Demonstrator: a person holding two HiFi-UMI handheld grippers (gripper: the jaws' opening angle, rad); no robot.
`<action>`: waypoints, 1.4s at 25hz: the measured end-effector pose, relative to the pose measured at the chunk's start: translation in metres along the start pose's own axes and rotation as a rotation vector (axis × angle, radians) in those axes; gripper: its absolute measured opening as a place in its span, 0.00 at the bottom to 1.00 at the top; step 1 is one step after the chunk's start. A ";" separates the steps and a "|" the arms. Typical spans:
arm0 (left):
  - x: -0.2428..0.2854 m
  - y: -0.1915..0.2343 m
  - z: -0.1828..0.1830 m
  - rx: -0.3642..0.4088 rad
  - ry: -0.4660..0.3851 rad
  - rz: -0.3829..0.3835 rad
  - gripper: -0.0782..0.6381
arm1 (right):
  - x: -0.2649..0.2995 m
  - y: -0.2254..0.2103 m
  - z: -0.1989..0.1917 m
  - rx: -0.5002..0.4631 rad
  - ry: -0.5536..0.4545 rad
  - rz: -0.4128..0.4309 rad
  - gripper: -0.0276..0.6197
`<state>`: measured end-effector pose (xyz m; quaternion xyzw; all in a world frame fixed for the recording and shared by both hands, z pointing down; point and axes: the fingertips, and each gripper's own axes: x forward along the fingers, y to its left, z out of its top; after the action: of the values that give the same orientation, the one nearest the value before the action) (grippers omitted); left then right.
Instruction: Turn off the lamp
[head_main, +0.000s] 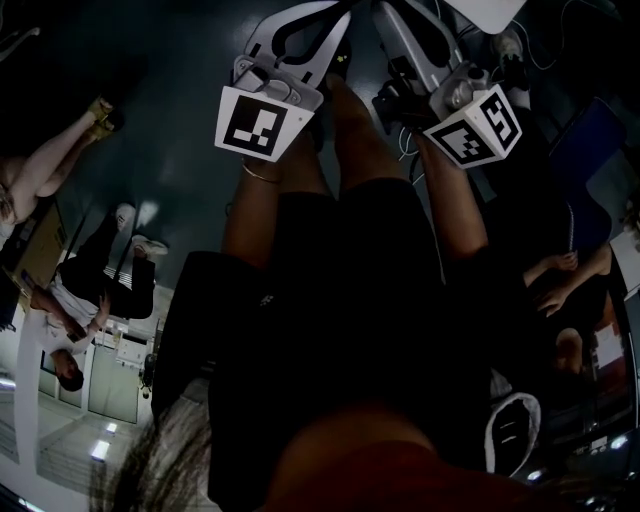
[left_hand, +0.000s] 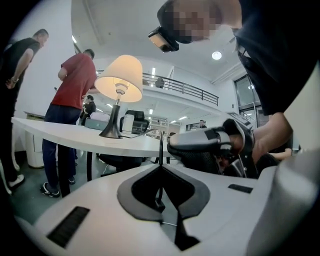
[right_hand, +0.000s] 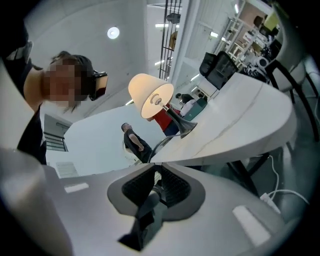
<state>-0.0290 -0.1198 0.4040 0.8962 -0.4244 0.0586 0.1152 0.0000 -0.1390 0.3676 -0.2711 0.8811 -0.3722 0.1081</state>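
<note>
While the lit lamp (left_hand: 119, 75) stands upright on the bench (left_hand: 60, 132) well ahead, its cord (left_hand: 160, 147) trails back to both grippers. The left gripper (left_hand: 160, 170) pinches the cord in shut jaws. The right gripper (right_hand: 156, 167) has its jaws clamped on a thicker dark piece, probably the switch (right_hand: 149, 200).

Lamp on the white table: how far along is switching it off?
Done: nothing visible yet, since the lamp glows brightly on the table. In hand: the left gripper and the right gripper both look closed on its thin black cord, perhaps at an inline switch. Left: actually switching it off.
</note>
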 end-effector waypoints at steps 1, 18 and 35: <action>0.000 -0.002 0.002 -0.014 -0.008 0.006 0.13 | -0.006 -0.005 -0.003 -0.023 0.007 -0.019 0.07; -0.008 -0.014 0.043 -0.061 -0.099 -0.026 0.13 | -0.009 -0.012 -0.071 -0.208 0.175 -0.126 0.26; -0.001 -0.026 0.050 -0.128 -0.130 -0.094 0.13 | -0.003 -0.024 -0.065 -0.183 0.102 -0.204 0.20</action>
<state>-0.0092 -0.1160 0.3510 0.9079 -0.3913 -0.0321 0.1470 -0.0136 -0.1130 0.4304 -0.3486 0.8836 -0.3125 -0.0003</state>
